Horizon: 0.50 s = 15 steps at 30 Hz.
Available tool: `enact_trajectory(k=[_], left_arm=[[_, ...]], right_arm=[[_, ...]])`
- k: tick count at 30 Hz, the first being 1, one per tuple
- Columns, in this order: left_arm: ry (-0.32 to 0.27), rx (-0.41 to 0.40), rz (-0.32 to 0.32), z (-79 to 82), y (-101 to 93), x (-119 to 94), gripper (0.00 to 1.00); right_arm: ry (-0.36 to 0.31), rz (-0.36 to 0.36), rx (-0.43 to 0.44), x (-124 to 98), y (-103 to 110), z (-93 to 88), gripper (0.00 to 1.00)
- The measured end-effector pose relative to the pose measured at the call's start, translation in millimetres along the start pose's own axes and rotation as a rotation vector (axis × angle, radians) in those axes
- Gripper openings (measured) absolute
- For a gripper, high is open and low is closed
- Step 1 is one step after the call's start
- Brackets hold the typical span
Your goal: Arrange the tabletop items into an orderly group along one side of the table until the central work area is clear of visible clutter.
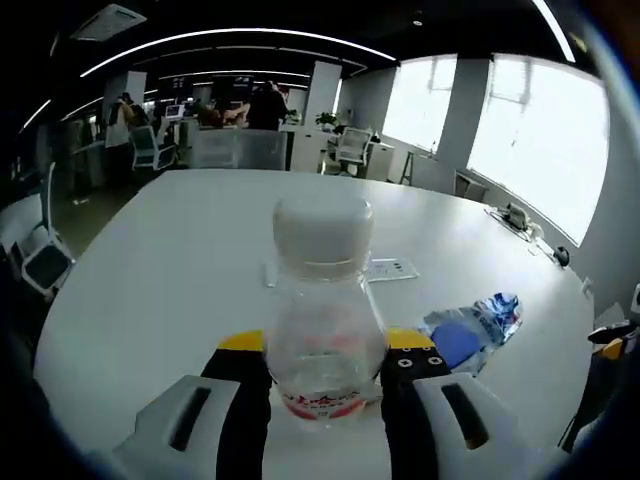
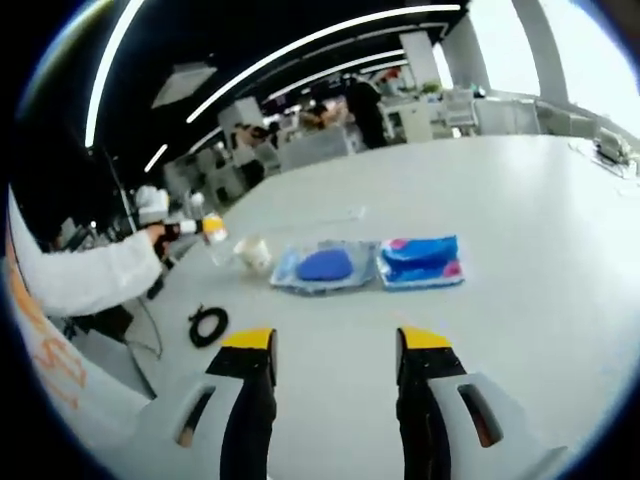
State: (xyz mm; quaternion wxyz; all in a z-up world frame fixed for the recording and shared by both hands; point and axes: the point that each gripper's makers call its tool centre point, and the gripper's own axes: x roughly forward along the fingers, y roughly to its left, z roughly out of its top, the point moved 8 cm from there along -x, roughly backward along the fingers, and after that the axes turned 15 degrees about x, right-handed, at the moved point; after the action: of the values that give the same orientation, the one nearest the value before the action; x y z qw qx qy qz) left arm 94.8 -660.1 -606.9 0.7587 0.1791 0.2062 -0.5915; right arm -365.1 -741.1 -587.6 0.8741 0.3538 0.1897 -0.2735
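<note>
A clear plastic bottle (image 1: 322,330) with a white cap and a red label stands upright between the jaws of my left gripper (image 1: 325,345), which is shut on it. In the right gripper view the same bottle (image 2: 248,252) shows at the left, held by the left gripper (image 2: 200,228) in a white-sleeved hand. Two blue packets (image 2: 320,266) (image 2: 420,260) lie side by side on the white table (image 2: 520,200), ahead of my right gripper (image 2: 335,350). That gripper is open with nothing between its fingers. One crumpled blue packet (image 1: 475,330) also lies to the right of the bottle.
A coiled black cable (image 2: 208,325) lies near the table edge at the left. A flat white card (image 1: 390,268) rests on the table behind the bottle. Chairs, desks and people stand beyond the table's far edge. Small devices (image 1: 520,218) sit near the window side.
</note>
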Motion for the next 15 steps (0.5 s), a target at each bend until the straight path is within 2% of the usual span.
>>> enact_trajectory(k=[15], left_arm=[[0.065, 0.006, 0.017, -9.9, 3.2, 19, 0.41]], right_arm=[[0.015, -0.009, 0.026, 6, -5, -1.9, 0.46]])
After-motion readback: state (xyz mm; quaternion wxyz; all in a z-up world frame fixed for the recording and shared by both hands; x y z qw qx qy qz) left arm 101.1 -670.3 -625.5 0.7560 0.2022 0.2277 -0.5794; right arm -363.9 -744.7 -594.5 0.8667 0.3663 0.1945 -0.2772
